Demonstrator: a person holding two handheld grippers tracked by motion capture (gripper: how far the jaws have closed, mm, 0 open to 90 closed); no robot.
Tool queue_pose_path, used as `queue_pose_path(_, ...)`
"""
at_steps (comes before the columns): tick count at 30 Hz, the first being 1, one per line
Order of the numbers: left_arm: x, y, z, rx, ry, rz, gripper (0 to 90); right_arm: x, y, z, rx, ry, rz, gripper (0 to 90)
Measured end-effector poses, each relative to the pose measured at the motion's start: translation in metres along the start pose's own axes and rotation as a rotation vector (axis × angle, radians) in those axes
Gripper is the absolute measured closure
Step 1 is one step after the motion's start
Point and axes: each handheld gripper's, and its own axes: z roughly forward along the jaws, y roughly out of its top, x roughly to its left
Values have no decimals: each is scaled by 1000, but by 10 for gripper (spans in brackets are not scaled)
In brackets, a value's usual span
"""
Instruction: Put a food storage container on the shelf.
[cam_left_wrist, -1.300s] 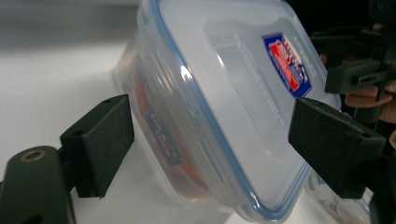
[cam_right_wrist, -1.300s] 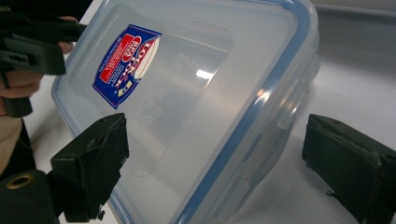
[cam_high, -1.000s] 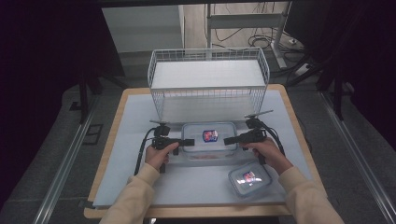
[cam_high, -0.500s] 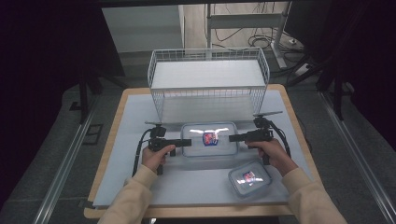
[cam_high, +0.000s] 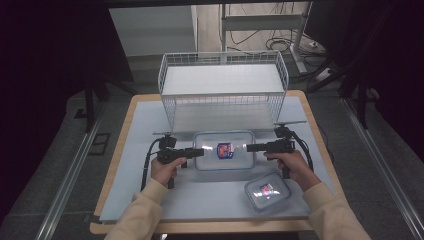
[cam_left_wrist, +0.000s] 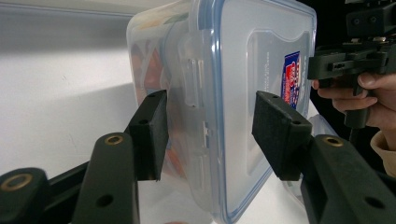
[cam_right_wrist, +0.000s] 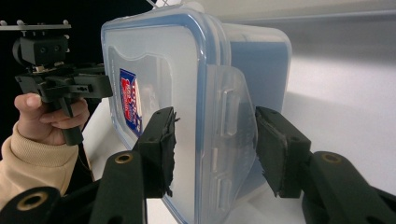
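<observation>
Closing in from both ends, the two tools bracket the large lidded container (cam_high: 223, 150), which lies flat on the surface (cam_high: 150, 120) just in front of the wire basket (cam_high: 223, 90). The left tool (cam_left_wrist: 208, 133) straddles the container's left end at the lid's latch tab, and its jaws have just been closing; a gap shows on both sides, so it is not yet gripping. The right tool (cam_right_wrist: 215, 149) straddles the right end the same way, jaws just closing too, the pads near the latch flap but apparently short of pressing on it. A smaller lidded container (cam_high: 267, 191) sits in front of the large one, toward its right. The step in hand looks like securing a two-ended grasp; next, both tools should clamp evenly before any lift, presumably toward the basket.
</observation>
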Motion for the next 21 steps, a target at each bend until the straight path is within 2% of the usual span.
queue_pose_path(5, -3, 2, -4, -11, -6, 16, 481, 4, 0, -3, -12, 3, -13, 498)
queue_pose_path(9, -9, 5, -8, -24, -3, 30, 482, 10, 2, -8, -33, -1, -50, 499)
queue_pose_path(21, -21, 17, -18, -43, -6, 67, 489, 22, 9, -18, -69, 4, -91, 499)
